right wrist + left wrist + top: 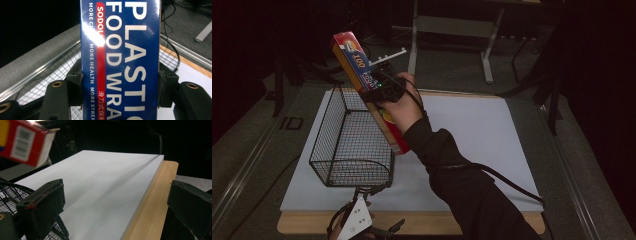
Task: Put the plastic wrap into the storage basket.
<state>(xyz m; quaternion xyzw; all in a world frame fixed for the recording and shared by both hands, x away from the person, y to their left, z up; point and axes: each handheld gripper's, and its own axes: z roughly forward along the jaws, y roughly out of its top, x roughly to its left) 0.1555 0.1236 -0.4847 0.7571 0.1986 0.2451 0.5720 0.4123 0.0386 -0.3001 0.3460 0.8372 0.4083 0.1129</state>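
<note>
Above the wire basket (349,145), seen from the high view, the right gripper (382,90) holds a long plastic food wrap box (362,75) clear of the white board (472,140). The box's long axis slants, its upper end pointing up and away beyond the basket's far rim, its lower end coming down beside the basket's right wall. The left gripper (362,220) sits just this side of the basket's near wall.

From the left gripper view, its jaws stand wide apart with nothing between them; the basket's mesh (10,197) lies beside the left jaw, and the box's barcoded end (23,142) hangs above the basket.

From the right gripper view, the jaws are clamped on the two narrow sides of the box (120,60), partway along its length, with the basket (57,72) behind and below.

Likely the box is bound for the basket. To do it well, I would level the box so that its long axis runs along the basket's longer side, lower it inside the walls, and let go only once it rests on the mesh.
</note>
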